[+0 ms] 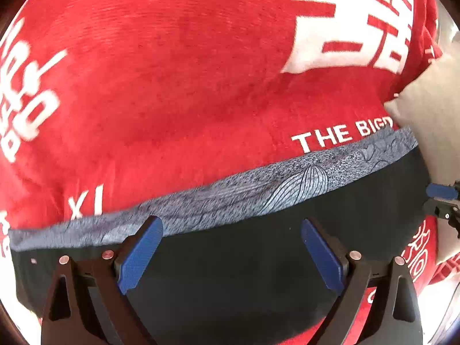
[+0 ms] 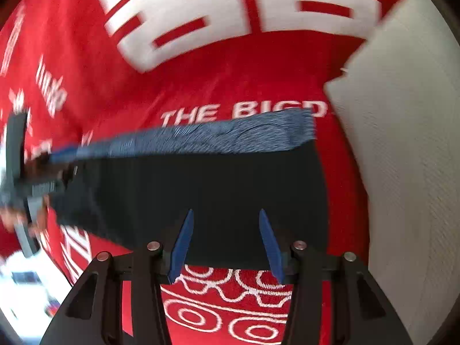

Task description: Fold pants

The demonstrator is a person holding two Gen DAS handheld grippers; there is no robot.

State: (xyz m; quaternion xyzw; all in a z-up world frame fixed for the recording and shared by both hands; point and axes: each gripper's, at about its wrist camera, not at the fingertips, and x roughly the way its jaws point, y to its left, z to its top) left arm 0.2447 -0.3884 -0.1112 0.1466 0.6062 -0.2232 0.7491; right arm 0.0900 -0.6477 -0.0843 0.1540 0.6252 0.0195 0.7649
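Both grippers point down at the pants [image 1: 316, 230], which lie flat on a red blanket [image 1: 172, 86] with white lettering; the grey patterned waistband [image 1: 258, 187] edges the far side of the dark fabric. In the left view, the left gripper [image 1: 231, 254] has its jaws spread wide with nothing between the blue pads [image 1: 141, 256]. In the right view, the right gripper [image 2: 226, 245] has its jaws partly apart over the near edge of the pants, also holding nothing. A pale cloth [image 2: 402, 143] lies just beside the pants' end. Risks, as a judgement: a pinch could take the blanket along with the pants, or catch only one layer, skewing the fold; motion blur suggests haste, which could make a gripper miss the hem.
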